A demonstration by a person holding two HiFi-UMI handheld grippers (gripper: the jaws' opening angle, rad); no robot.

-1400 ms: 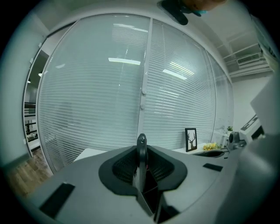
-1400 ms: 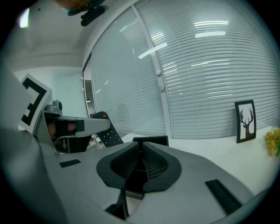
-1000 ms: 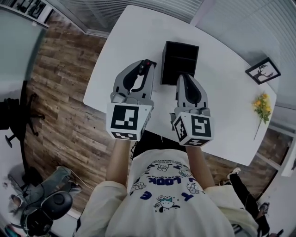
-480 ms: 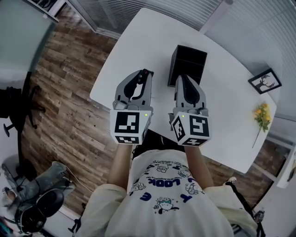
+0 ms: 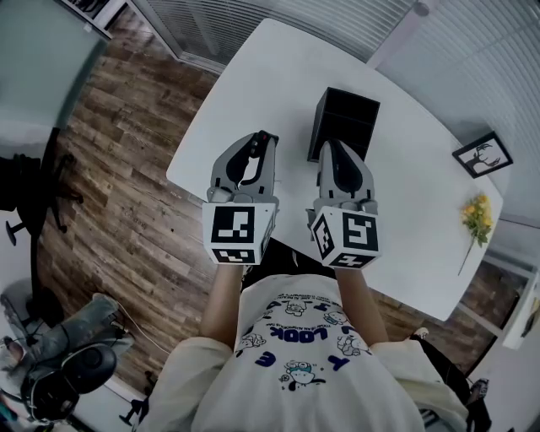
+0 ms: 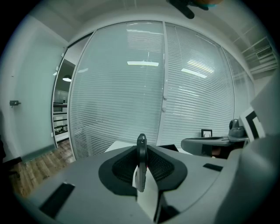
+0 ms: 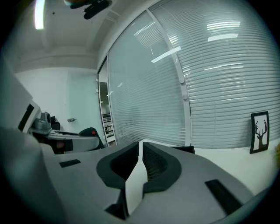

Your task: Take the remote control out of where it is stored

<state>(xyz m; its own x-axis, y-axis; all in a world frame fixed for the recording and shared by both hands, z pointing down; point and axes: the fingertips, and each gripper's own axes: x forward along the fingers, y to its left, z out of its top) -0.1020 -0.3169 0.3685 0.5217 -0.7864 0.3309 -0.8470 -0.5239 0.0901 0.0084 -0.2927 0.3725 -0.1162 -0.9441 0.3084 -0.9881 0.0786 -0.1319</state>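
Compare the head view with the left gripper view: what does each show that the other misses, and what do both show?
Head view only: the person's white printed T-shirt and the long-stemmed yellow flowers.
Left gripper view only: the white ceiling, and a close look at the left gripper's jaws clamped on the slim dark remote control, seen edge-on.
Both: the white table, the open black box, the black-framed deer picture, the right gripper and the slatted blinds.

One remote (image 6: 141, 162), box (image 5: 350, 114), frame (image 5: 482, 154) — one flower sprig (image 5: 475, 211).
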